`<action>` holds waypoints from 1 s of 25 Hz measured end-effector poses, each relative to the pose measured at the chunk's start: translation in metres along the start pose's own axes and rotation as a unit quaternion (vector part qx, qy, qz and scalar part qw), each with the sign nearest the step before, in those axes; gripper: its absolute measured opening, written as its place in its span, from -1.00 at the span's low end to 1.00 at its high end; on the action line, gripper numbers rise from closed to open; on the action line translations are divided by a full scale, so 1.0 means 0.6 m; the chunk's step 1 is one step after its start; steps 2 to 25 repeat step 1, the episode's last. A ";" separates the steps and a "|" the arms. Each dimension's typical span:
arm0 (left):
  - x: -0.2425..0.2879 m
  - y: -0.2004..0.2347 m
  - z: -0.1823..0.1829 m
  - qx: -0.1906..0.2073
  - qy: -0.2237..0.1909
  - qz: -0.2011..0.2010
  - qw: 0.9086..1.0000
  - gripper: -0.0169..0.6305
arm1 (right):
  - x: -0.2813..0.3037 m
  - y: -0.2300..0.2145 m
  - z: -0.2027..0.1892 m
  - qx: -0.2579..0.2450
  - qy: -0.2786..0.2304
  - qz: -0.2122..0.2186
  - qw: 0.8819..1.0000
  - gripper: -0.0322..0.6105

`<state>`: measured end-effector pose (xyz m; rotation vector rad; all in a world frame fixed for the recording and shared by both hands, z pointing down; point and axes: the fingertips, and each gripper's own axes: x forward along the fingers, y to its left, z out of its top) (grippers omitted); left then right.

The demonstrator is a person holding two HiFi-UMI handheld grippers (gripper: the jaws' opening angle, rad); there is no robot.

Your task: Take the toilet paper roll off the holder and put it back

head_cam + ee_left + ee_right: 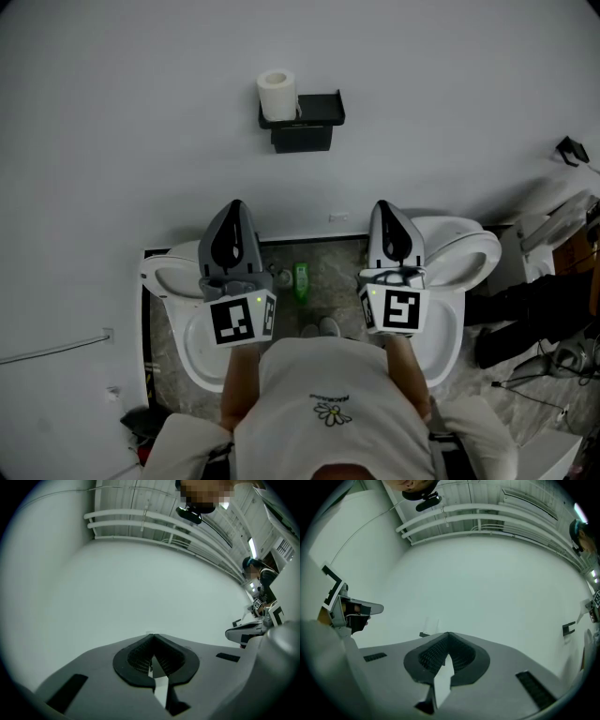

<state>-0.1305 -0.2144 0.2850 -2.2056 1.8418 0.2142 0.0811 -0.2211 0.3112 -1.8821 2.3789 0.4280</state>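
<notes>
Roll: I find the toilet paper roll at upper centre of the head view, standing upright on the left end of the holder; no gripper touches it.
Holder: black, fixed to the white wall; its right part is bare.
Left gripper: the left gripper sits at lower left of centre in the head view, well apart from the roll; in its own view the jaws are together at the tips with nothing between them, facing plain wall.
Right gripper: the right gripper sits at lower right of centre, level with the left one; in its own view the jaws are together and hold nothing.
Surroundings: a toilet lies under the left gripper and a second toilet under the right; a green bottle stands on the floor between them.
Progress: the roll lies where the task wants it to end; in my judgement this fits equally a roll waiting to be lifted off and a roll already returned; these views do not settle which.
Outstanding: cannot be determined from this moment; both grippers are empty and away from the holder.
</notes>
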 end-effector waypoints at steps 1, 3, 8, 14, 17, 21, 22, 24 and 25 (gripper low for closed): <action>-0.001 -0.001 0.000 -0.001 0.000 0.000 1.000 -0.90 | -0.001 0.000 0.000 0.001 0.001 0.000 1.000 -0.87; -0.001 -0.001 0.000 -0.001 0.000 0.000 1.000 -0.90 | -0.001 0.000 0.000 0.001 0.001 0.000 1.000 -0.87; -0.001 -0.001 0.000 -0.001 0.000 0.000 1.000 -0.90 | -0.001 0.000 0.000 0.001 0.001 0.000 1.000 -0.87; -0.001 -0.001 0.000 -0.001 0.000 0.000 1.000 -0.90 | -0.001 0.000 0.000 0.001 0.001 0.000 1.000 -0.87; -0.001 -0.001 0.000 -0.001 0.000 0.000 1.000 -0.90 | -0.001 0.000 0.000 0.001 0.001 0.000 1.000 -0.87; -0.001 -0.001 0.000 -0.001 0.000 0.000 1.000 -0.90 | -0.001 0.000 0.000 0.001 0.001 0.000 1.000 -0.87; -0.001 -0.001 0.000 -0.001 0.000 0.000 1.000 -0.90 | -0.001 0.000 0.000 0.001 0.001 0.000 1.000 -0.87; -0.001 -0.001 0.000 -0.001 0.000 0.000 1.000 -0.90 | -0.001 0.000 0.000 0.001 0.001 0.000 1.000 -0.87; -0.001 -0.001 0.000 -0.001 0.000 0.000 1.000 -0.90 | -0.001 0.000 0.000 0.001 0.001 0.000 1.000 -0.87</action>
